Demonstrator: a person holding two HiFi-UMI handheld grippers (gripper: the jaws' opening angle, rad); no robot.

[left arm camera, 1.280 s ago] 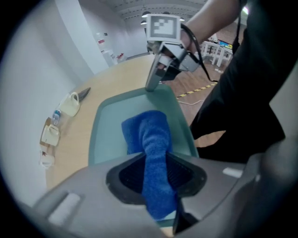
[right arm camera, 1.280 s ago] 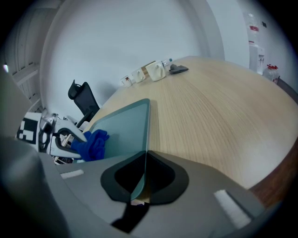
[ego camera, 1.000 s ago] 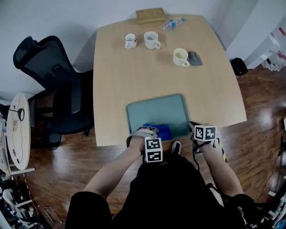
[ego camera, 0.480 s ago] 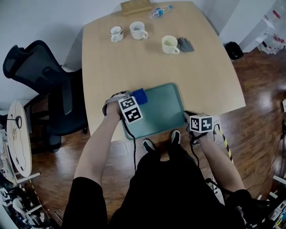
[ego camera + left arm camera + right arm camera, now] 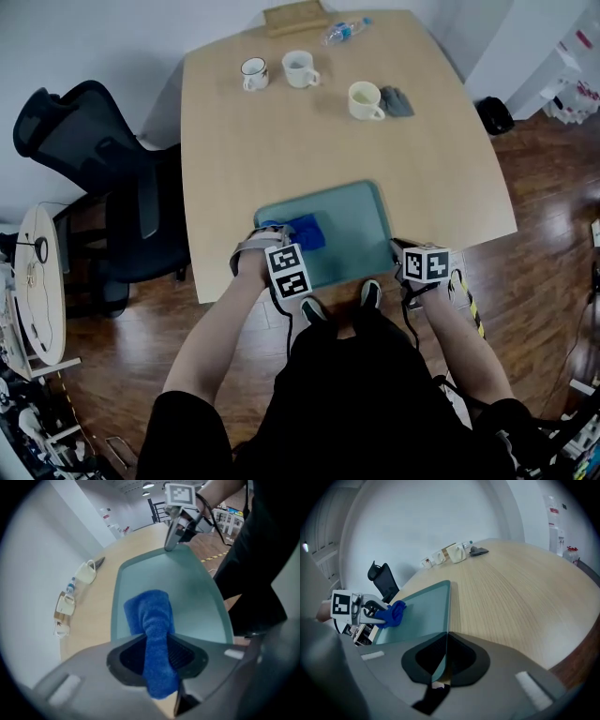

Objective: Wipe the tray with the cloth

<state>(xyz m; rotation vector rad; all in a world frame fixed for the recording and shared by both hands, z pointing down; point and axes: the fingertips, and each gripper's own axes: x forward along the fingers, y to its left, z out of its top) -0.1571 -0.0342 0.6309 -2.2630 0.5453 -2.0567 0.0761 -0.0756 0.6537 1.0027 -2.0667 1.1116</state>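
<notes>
A teal tray [image 5: 352,225] lies at the table's near edge. My left gripper [image 5: 279,236] is shut on a blue cloth [image 5: 300,232], which rests on the tray's left part. In the left gripper view the cloth [image 5: 152,620] runs out from between the jaws of the left gripper [image 5: 157,656] onto the tray [image 5: 197,588]. My right gripper [image 5: 398,251] is shut on the tray's near right corner. The right gripper view has the rim of the tray [image 5: 422,611] pinched in the jaws of the right gripper [image 5: 443,653], with the cloth [image 5: 393,613] further off.
At the table's far end stand three mugs [image 5: 253,71] [image 5: 300,67] [image 5: 366,99], a grey rag [image 5: 398,100], a plastic bottle [image 5: 345,31] and a wooden box [image 5: 295,16]. A black office chair [image 5: 84,141] is beside the table's left edge.
The left gripper carried the cloth from the tray's near edge up to its far left corner, then back toward me along the left side. The right gripper kept its hold on the corner.
</notes>
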